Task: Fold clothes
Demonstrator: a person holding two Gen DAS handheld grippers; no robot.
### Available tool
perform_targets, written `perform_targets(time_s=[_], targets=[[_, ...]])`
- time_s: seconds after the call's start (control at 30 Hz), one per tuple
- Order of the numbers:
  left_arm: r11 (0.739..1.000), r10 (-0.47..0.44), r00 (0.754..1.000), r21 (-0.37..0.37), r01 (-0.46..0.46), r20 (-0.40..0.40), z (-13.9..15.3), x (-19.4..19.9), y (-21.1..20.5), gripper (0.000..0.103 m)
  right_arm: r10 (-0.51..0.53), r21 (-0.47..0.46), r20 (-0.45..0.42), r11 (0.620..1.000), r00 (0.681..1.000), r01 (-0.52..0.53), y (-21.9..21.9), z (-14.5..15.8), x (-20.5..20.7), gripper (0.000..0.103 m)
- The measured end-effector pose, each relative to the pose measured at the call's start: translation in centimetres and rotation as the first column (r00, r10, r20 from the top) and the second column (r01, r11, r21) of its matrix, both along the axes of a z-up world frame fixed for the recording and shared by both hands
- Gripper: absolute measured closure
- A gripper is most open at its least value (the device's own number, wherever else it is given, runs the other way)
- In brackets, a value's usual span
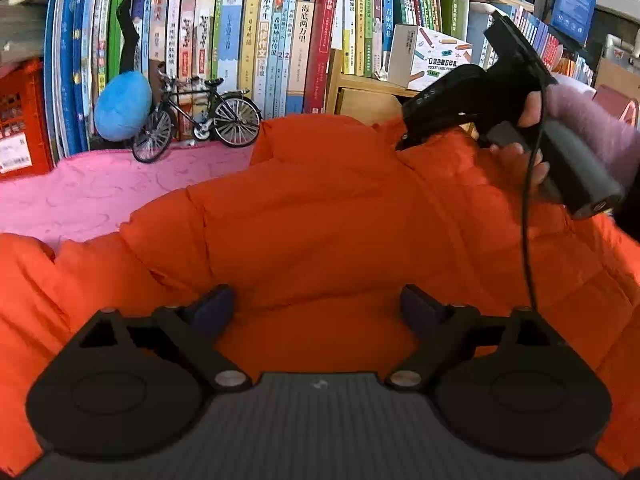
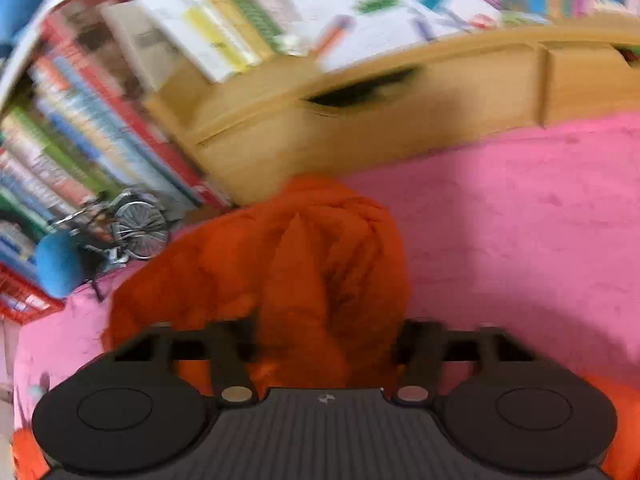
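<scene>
Black jaws of the left gripper (image 1: 318,300) stand wide over an orange puffer jacket (image 1: 320,216), nothing between them, the padded cloth spread just beneath. Across the jacket, the right gripper (image 2: 326,340) has a bunched ridge of the same orange fabric (image 2: 320,264) between its jaws, which stand narrow around it; motion blur in the right wrist view makes it hard to say whether the pads truly press the cloth. A hand in a fuzzy lilac sleeve (image 1: 588,132) holds that right gripper at the jacket's far side.

The jacket lies on a pink cover (image 2: 520,208) over the worktop, in front of a wooden bookshelf (image 2: 400,112) packed with books; a model bicycle (image 1: 200,120) and a blue plush ball (image 1: 122,106) stand near its far edge.

Folding well here likely means the left gripper taking a firm pinch of an outer layer near an edge, matching the right's hold, so both lift together and the bulk does not slump. Quilted, glossy and thick, the jacket sits in rounded puffs, likely to spring back unless pressed.
</scene>
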State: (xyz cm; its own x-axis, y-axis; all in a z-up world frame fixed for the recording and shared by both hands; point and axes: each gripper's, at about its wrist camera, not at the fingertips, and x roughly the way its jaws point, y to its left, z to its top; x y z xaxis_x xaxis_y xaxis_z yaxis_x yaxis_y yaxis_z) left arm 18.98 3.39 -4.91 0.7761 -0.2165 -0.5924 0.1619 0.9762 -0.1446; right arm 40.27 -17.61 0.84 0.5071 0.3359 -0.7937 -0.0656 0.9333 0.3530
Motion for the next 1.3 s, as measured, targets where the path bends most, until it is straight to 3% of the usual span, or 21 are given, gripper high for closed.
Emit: perform_targets(time_s=[0.03,0.1,0.13,0.17,0.2,0.27,0.3,0.37,0.43,0.5,0.57,0.7,0.87,0.93,1.07,1.13,1.17,1.2,1.23,1.27,1.3], targets=[[1.0,-0.001,1.0,-0.02,0.001,0.001,0.1,0.0,0.4,0.01,0.015,-0.003,0.031,1.0,0.999,-0.015,0.4,0.5,-0.2,0.078],[0.998,0.003,1.0,-0.056,-0.002,0.006,0.2,0.0,0.9,0.01,0.046,0.057,0.203,0.997,0.978,-0.058,0.3,3.4,-2.6,0.082],[0.997,0.006,1.0,-0.073,-0.005,0.008,0.2,-0.1,1.2,0.01,0.088,0.072,0.363,0.99,0.928,-0.122,0.1,5.4,-4.9,0.082],[0.996,0.008,1.0,-0.089,-0.007,0.011,0.3,0.0,1.5,0.01,0.141,0.064,0.526,0.977,0.839,-0.204,-0.3,7.0,-7.6,0.082],[0.995,0.009,1.0,-0.097,-0.008,0.014,0.3,0.1,1.6,0.01,0.208,0.02,0.68,0.953,0.703,-0.301,-1.0,8.3,-10.9,0.08],[0.996,0.01,1.0,-0.094,-0.009,0.012,0.3,0.0,1.6,0.009,0.295,-0.084,0.806,0.915,0.514,-0.394,-2.4,9.1,-15.5,0.072],[0.996,0.012,1.0,-0.09,-0.011,0.01,0.3,0.0,1.5,0.009,0.311,-0.106,0.806,0.913,0.503,-0.395,-3.0,8.8,-16.3,0.055],[0.996,0.014,1.0,-0.085,-0.013,0.008,0.3,0.0,1.5,0.009,0.317,-0.161,0.737,0.94,0.597,-0.301,-3.6,7.3,-15.4,0.025],[0.996,0.018,1.0,-0.083,-0.017,0.009,0.3,-0.1,1.5,0.009,0.263,-0.261,0.61,0.957,0.748,-0.124,-3.8,5.0,-12.7,0.023],[0.996,0.023,1.0,-0.084,-0.022,0.01,0.3,-0.1,1.6,0.009,0.138,-0.398,0.471,0.915,0.871,0.071,-4.3,2.5,-9.7,0.029],[0.995,0.019,1.0,-0.099,-0.018,0.012,0.9,-0.3,2.1,0.009,0.094,-0.478,0.459,0.864,0.883,0.156,-4.7,1.5,-9.5,0.032],[0.981,0.041,0.998,-0.189,-0.031,0.045,4.6,0.4,4.0,0.008,0.212,-0.461,0.575,0.882,0.79,0.099,-4.6,3.0,-13.2,0.028],[0.983,0.091,0.992,-0.167,-0.076,0.085,6.2,2.9,2.7,0.006,0.191,-0.392,0.626,0.915,0.756,0.094,-1.7,5.6,-10.8,0.027],[0.98,0.098,0.993,-0.177,-0.085,0.065,4.8,3.1,1.9,0.006,0.258,-0.467,0.658,0.877,0.708,0.114,1.2,5.9,-9.7,0.023],[0.977,0.134,0.991,-0.167,-0.129,0.018,1.1,2.8,1.6,0.008,0.579,-0.774,0.548,0.625,0.603,0.102,9.0,3.5,-7.5,0.023],[0.98,0.129,0.991,-0.158,-0.121,0.042,1.3,2.4,1.6,0.008,0.62,-0.813,0.492,0.579,0.611,0.067,10.9,2.7,-5.6,0.023],[0.98,0.127,0.989,-0.165,-0.113,0.074,1.5,2.0,1.7,0.008,0.598,-0.812,0.467,0.581,0.651,0.049,11.4,2.3,-4.1,0.025],[0.98,0.128,0.987,-0.168,-0.11,0.1,1.8,1.6,1.9,0.008,0.574,-0.808,0.447,0.588,0.687,0.034,11.5,2.1,-3.3,0.045],[0.978,0.139,0.984,-0.169,-0.119,0.111,1.9,1.5,2.3,0.008,0.548,-0.803,0.424,0.596,0.721,0.019,11.6,1.9,-2.5,0.094],[0.973,0.16,0.98,-0.184,-0.138,0.114,2.0,1.3,2.8,0.008,0.522,-0.796,0.403,0.606,0.752,0.006,11.7,1.8,-1.7,0.094],[0.963,0.186,0.976,-0.216,-0.159,0.111,1.9,1.3,3.5,0.008,0.482,-0.747,0.489,0.662,0.728,0.064,11.2,2.9,-2.7,0.095]])
